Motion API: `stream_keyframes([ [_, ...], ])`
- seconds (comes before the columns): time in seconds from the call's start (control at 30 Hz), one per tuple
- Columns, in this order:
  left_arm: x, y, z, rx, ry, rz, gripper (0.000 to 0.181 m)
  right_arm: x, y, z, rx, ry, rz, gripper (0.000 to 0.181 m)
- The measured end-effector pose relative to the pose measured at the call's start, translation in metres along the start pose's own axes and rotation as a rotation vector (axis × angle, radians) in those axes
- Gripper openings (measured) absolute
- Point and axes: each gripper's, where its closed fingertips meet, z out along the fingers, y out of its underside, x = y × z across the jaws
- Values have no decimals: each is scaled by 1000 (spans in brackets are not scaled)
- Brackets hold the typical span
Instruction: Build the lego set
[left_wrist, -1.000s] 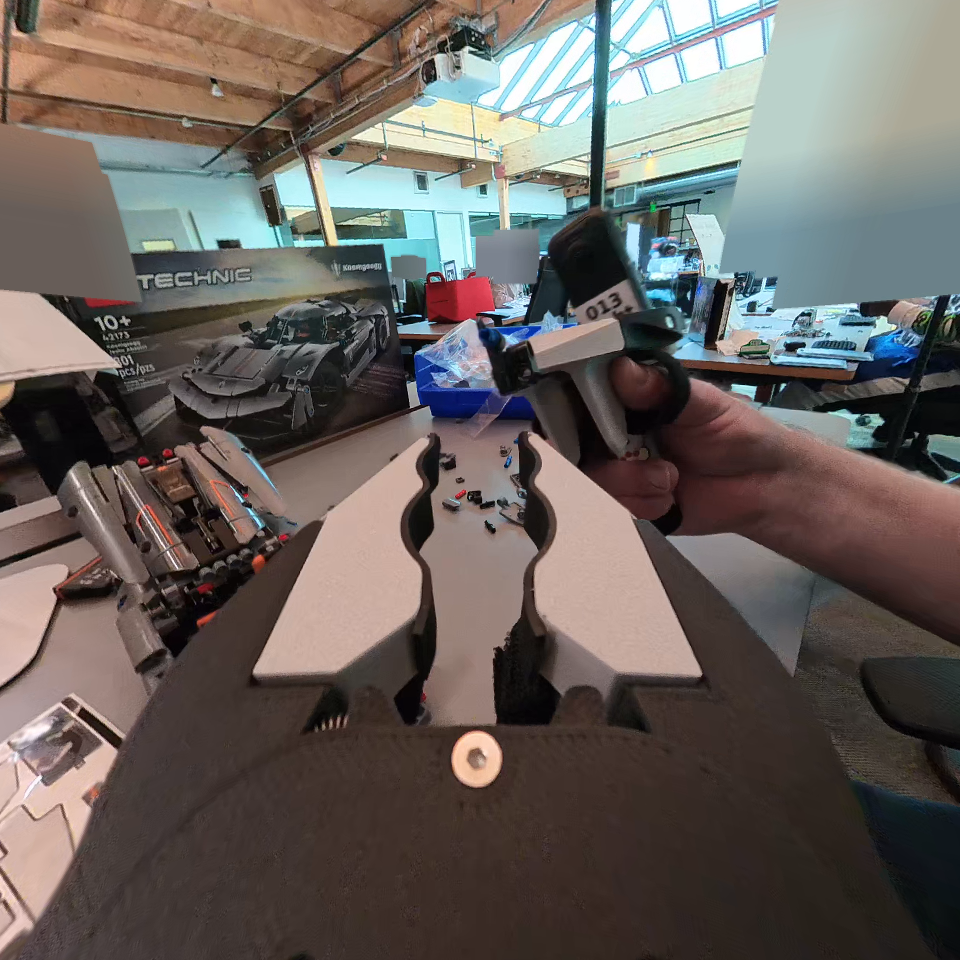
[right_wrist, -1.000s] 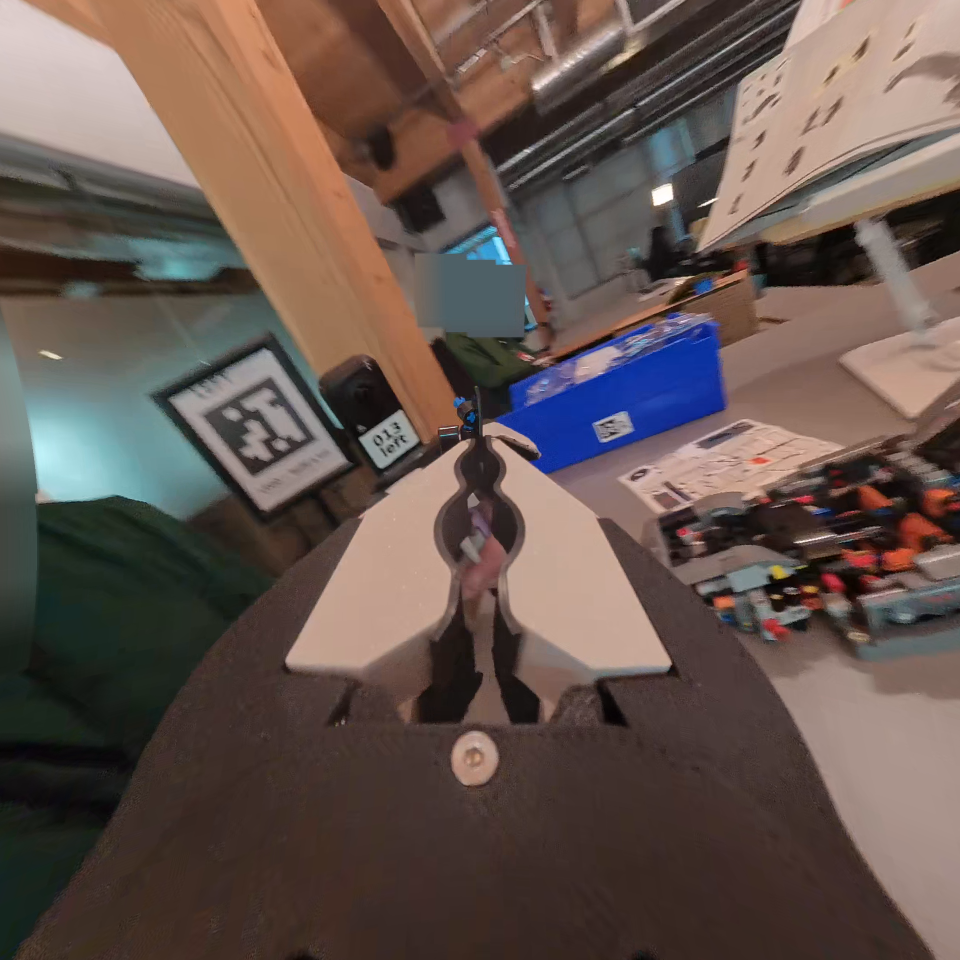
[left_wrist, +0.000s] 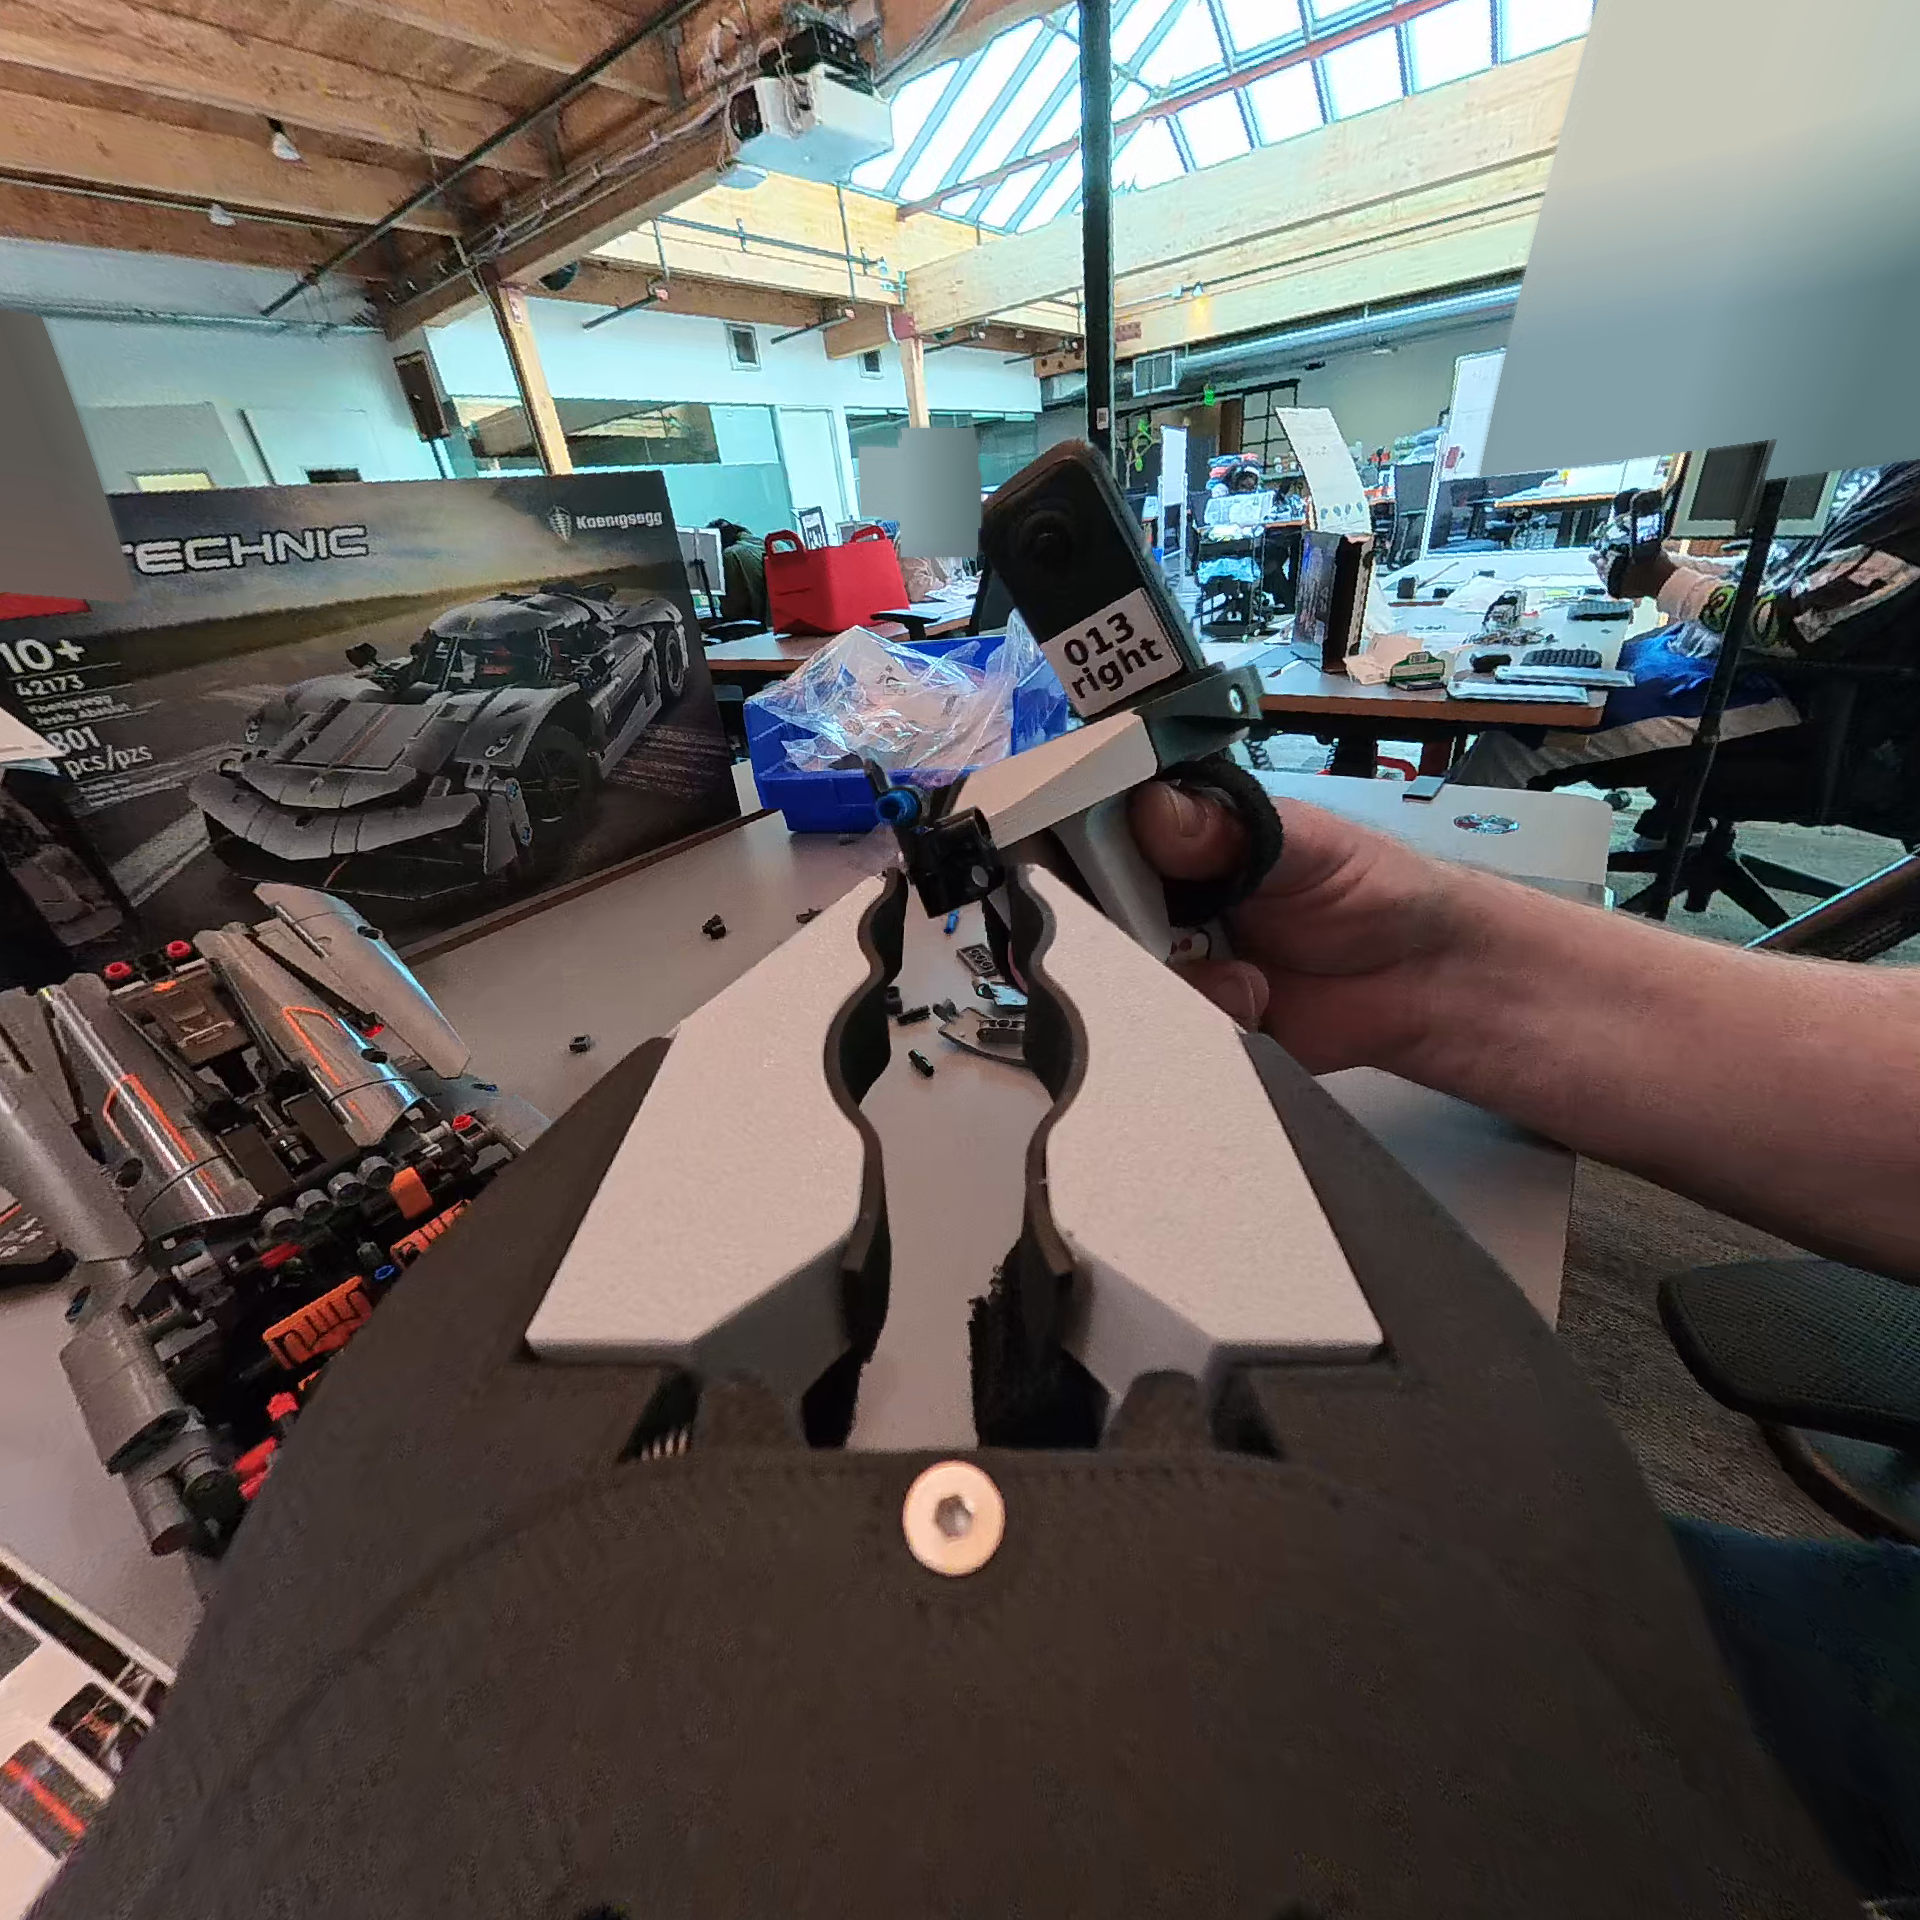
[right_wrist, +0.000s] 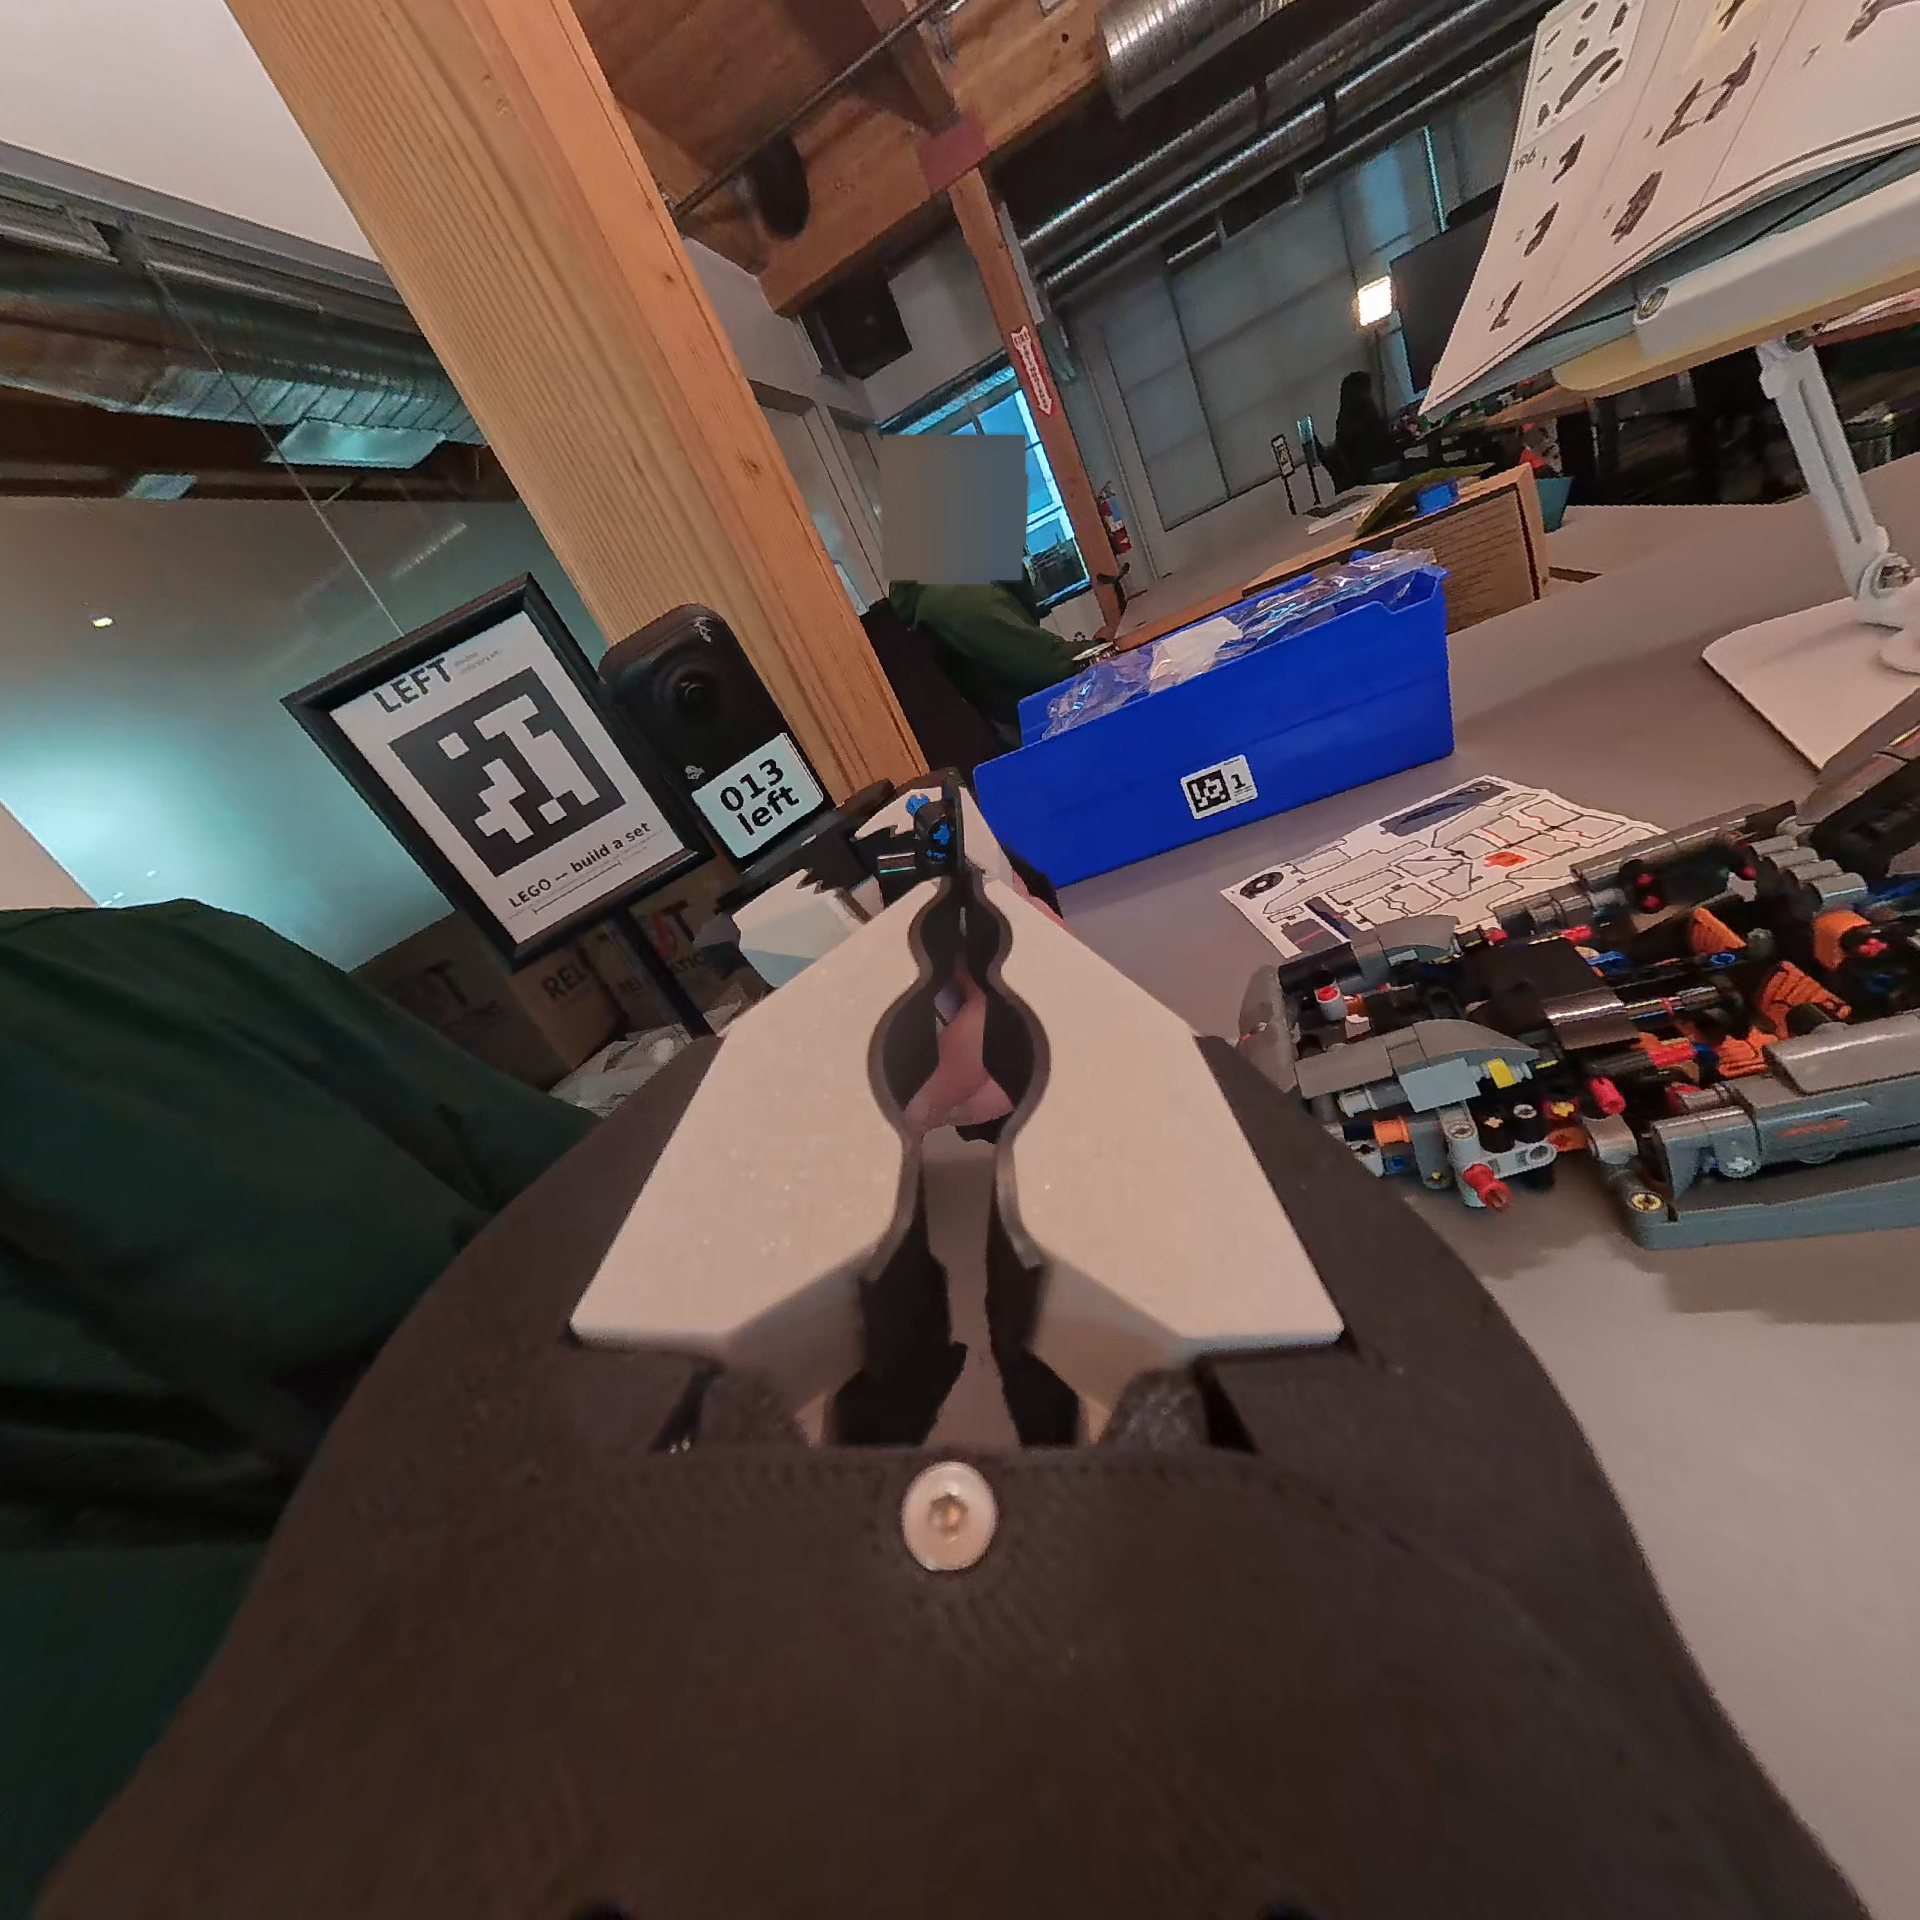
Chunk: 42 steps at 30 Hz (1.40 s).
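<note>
Currently, stock on my bench:
L gripper (left_wrist: 954, 914): mine, jaws apart, nothing between them; held above table, pointing far.
R gripper (right_wrist: 958, 883): mine, clenched on small black piece w/ blue pins (right_wrist: 932, 834); in L wrist view same piece (left_wrist: 951, 852) sits at its tips, just beyond my L fingertips.
R hand (left_wrist: 1320, 935): wrapped round R gripper handle, right of centre.
Part-built car model (right_wrist: 1621, 1039): grey/black/orange, on table (right_wrist: 1662, 1455); left side in L view (left_wrist: 218, 1143).
Loose small pieces (left_wrist: 935, 1023): scattered on table, under and past L jaws.
Blue bin (right_wrist: 1226, 727): far, clear bags inside.
Set box (left_wrist: 395, 675): standing far left, behind model.
Sticker sheet (right_wrist: 1444, 852): flat betw. bin and model.
Instruction booklet (right_wrist: 1704, 156): on white stand, far right.
</note>
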Motion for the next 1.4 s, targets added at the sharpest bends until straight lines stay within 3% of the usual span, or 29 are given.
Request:
stream_keyframes([
  [0.47,3,-2,0,-2,-14,8,15,-4,-1,-1,17,-61,48,0],
  [0.73,16,-16,2,26,-21,105,20,-25,-9,-5,77,-255,141,0],
  [1.07,11,-15,0,34,-15,3,19,-18,-5,-2,38,-140,22,0],
  [1.4,5,-10,0,31,-51,19,15,-11,-2,0,-6,-16,-108,0],
])
